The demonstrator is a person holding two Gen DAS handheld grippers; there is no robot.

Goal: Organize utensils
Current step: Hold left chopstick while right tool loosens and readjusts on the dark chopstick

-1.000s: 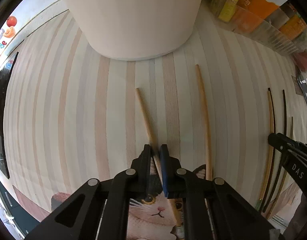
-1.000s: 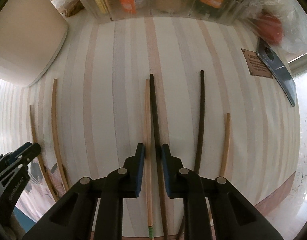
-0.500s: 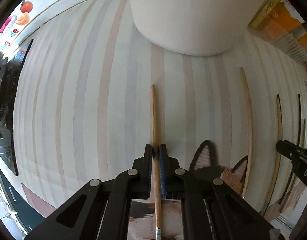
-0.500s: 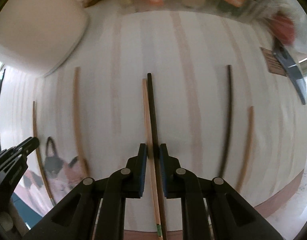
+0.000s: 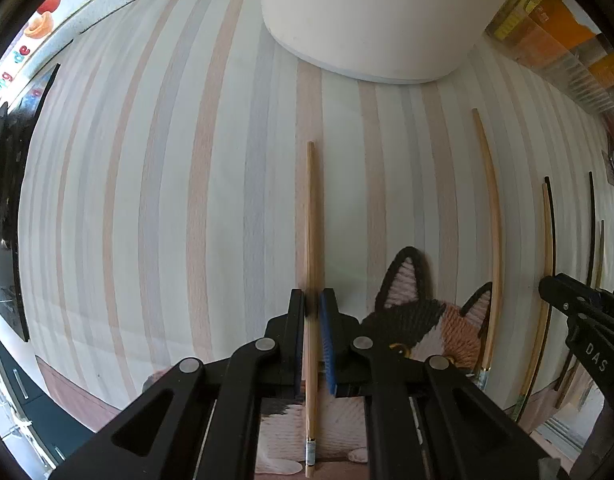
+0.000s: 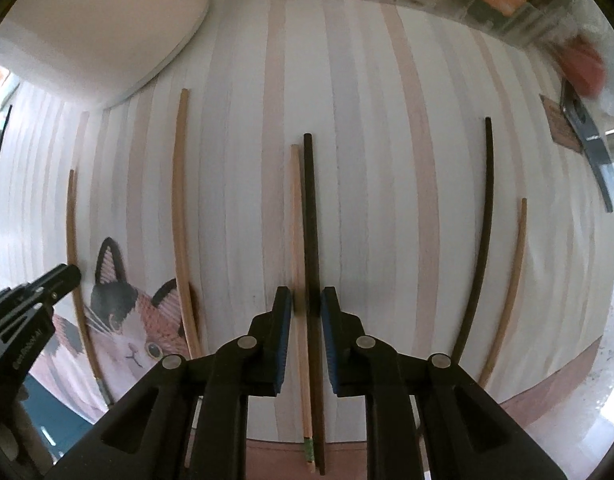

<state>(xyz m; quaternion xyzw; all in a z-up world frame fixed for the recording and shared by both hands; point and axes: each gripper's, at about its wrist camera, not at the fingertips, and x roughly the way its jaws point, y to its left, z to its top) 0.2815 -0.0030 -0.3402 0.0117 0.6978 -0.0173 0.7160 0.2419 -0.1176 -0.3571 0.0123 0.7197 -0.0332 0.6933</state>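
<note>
Striped desk (image 5: 155,200), both grippers pointing down. Left gripper (image 5: 313,304) pinches one light wooden chopstick (image 5: 311,208) beside the cat mat (image 5: 435,320). Right gripper (image 6: 305,300) clamps a pale chopstick (image 6: 297,220) and a black chopstick (image 6: 310,208) together. Others lie apart; white container (image 5: 371,16) far.

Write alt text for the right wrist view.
The right gripper points down at a striped tablecloth, closed on a black chopstick and a light wooden chopstick side by side. More chopsticks lie apart on either side, and the left gripper shows at the left edge over a cat-picture mat.
</note>
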